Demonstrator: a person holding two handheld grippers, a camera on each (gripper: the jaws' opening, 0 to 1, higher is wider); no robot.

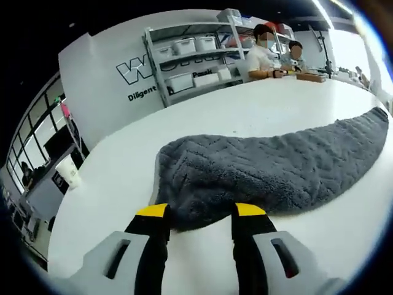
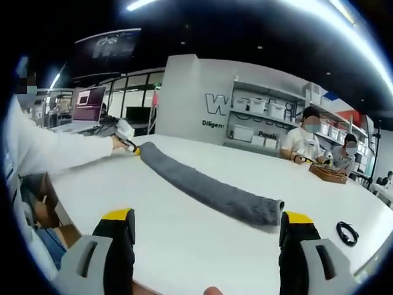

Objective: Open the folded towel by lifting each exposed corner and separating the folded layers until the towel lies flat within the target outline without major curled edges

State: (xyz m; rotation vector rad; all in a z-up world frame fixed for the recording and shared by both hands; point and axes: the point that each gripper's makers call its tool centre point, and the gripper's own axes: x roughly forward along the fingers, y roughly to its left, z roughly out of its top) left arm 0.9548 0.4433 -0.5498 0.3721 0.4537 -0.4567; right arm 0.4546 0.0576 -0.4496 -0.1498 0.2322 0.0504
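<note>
A grey towel (image 1: 276,169) lies folded into a long strip on the white table (image 1: 123,184). In the left gripper view my left gripper (image 1: 201,212) stands open, its yellow-tipped jaws on either side of the towel's near end. In the right gripper view the towel (image 2: 202,184) runs from far left to near right. My right gripper (image 2: 206,216) is open wide, held back from the strip's near end. The left gripper (image 2: 126,142) shows at the strip's far end, held out on a white sleeve (image 2: 49,150).
Two people sit at the table's far side by a wicker basket (image 2: 328,174). A black cable coil (image 2: 347,232) lies near the right edge. Shelving with white bins (image 1: 190,58) stands against the back wall. A white cup (image 1: 69,172) stands beyond the table's left edge.
</note>
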